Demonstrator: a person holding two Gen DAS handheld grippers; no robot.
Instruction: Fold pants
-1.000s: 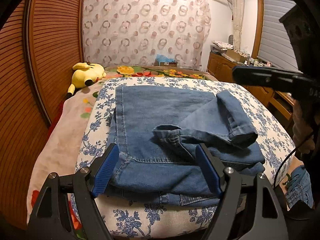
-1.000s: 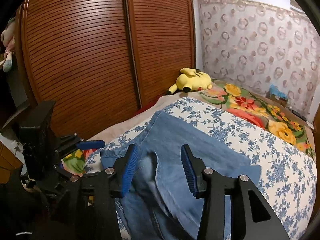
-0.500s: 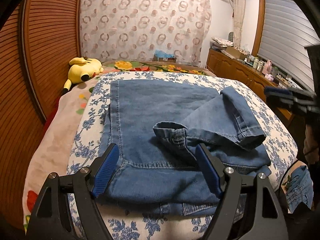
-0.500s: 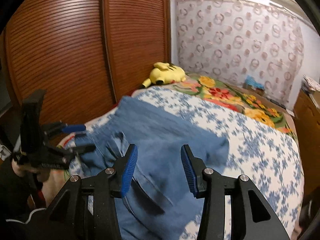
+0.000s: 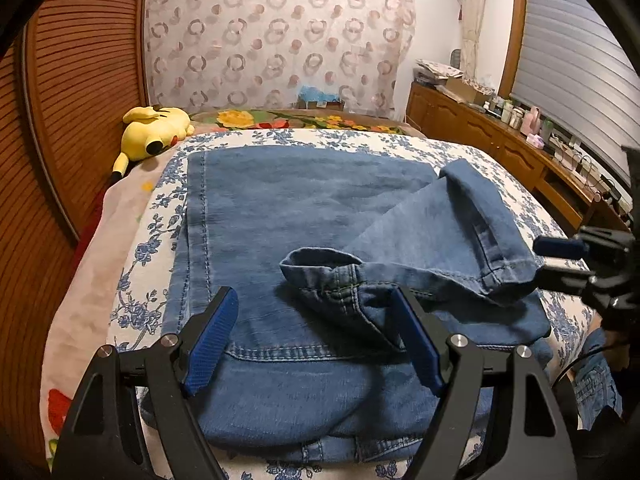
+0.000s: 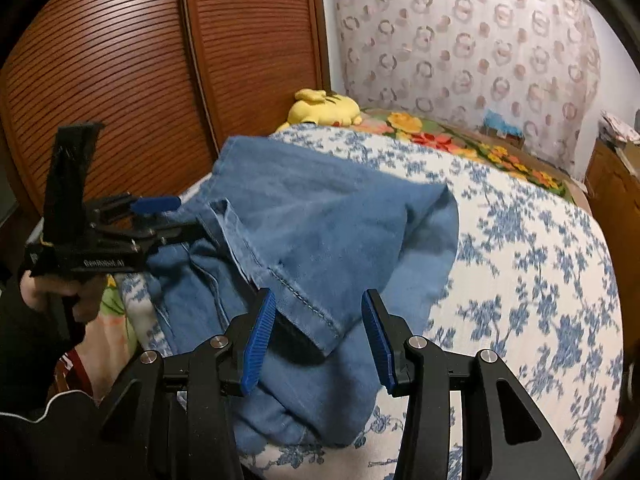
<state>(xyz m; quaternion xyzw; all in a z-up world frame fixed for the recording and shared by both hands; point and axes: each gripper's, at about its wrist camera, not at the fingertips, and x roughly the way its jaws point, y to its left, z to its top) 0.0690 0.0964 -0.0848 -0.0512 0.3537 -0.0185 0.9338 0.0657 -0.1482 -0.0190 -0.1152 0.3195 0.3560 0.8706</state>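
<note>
Blue denim pants (image 5: 304, 216) lie partly folded on a bed with a blue floral cover (image 5: 140, 256). A leg is doubled back over the pile, its hem (image 5: 496, 252) at the right. My left gripper (image 5: 316, 340) is open and empty, low over the near edge of the pants. My right gripper (image 6: 318, 340) is open and empty, with the folded leg hem (image 6: 304, 304) between its blue pads, not pinched. The left gripper also shows in the right wrist view (image 6: 156, 216), at the pants' left edge. The right gripper shows in the left wrist view (image 5: 560, 256), beside the hem.
A yellow plush toy (image 5: 154, 132) lies at the head of the bed by a wooden slatted wardrobe (image 6: 160, 80). A patterned curtain (image 5: 280, 40) hangs behind. A wooden dresser (image 5: 500, 140) with clutter runs along the right wall.
Both grippers have moved in lower and closer over the pants. The right gripper has swung to the leg hem. The pants have not moved.
</note>
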